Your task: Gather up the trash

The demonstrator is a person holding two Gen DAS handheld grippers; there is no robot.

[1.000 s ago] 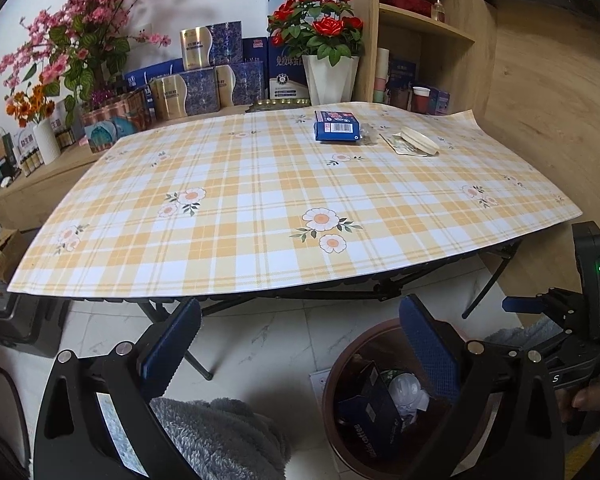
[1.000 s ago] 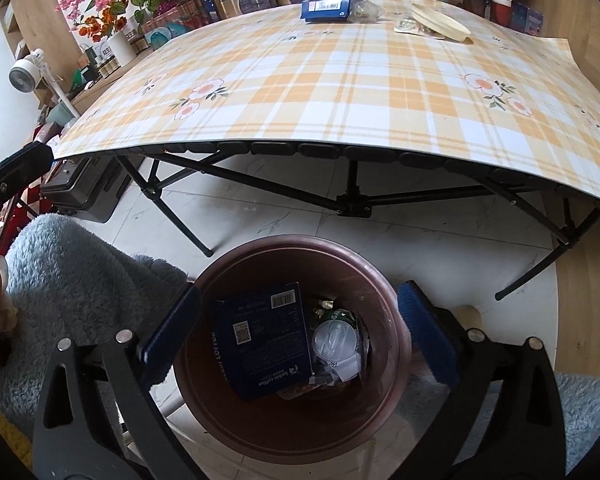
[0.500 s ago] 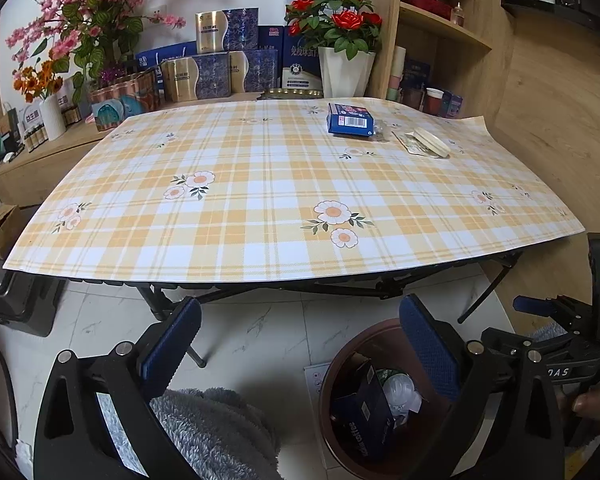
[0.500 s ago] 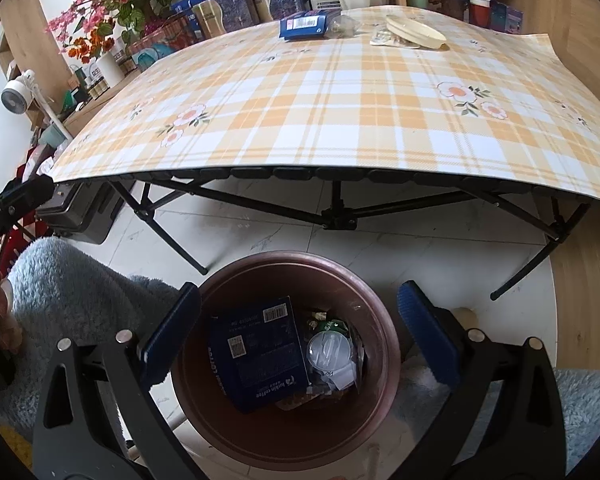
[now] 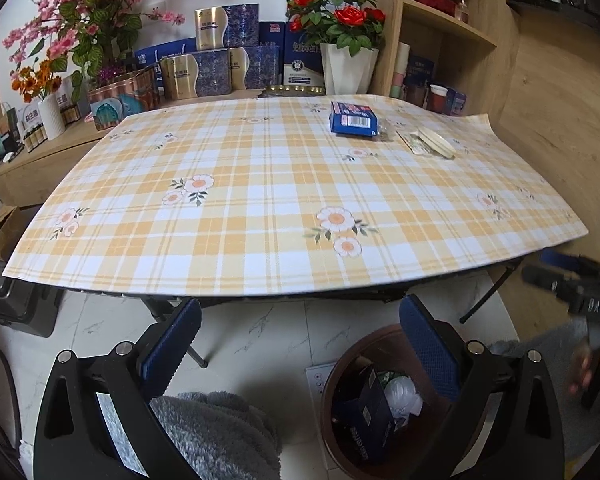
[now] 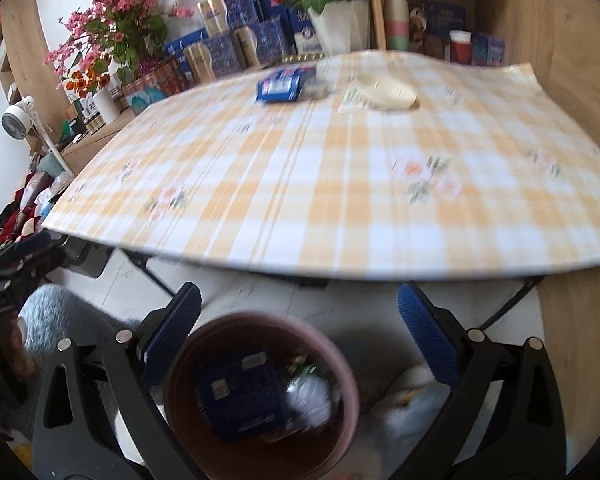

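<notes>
— Both claws, left gripper (image 5: 300, 340) and right gripper (image 6: 298, 328), gape empty?
— Yes. Your blue box (image 6: 282, 85) lies at twelve o'clock on the table (image 6: 340, 200); only your left view shows it sharp, the bin (image 6: 260, 396) sits under your right.

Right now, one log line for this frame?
left tongs open, empty | right tongs open, empty | bin holds trash | blue box, disc on table

Plaid-clothed table (image 5: 260, 216), blue box (image 5: 353, 119), flat lid (image 5: 436, 142), wrapper (image 5: 414, 145)
</notes>
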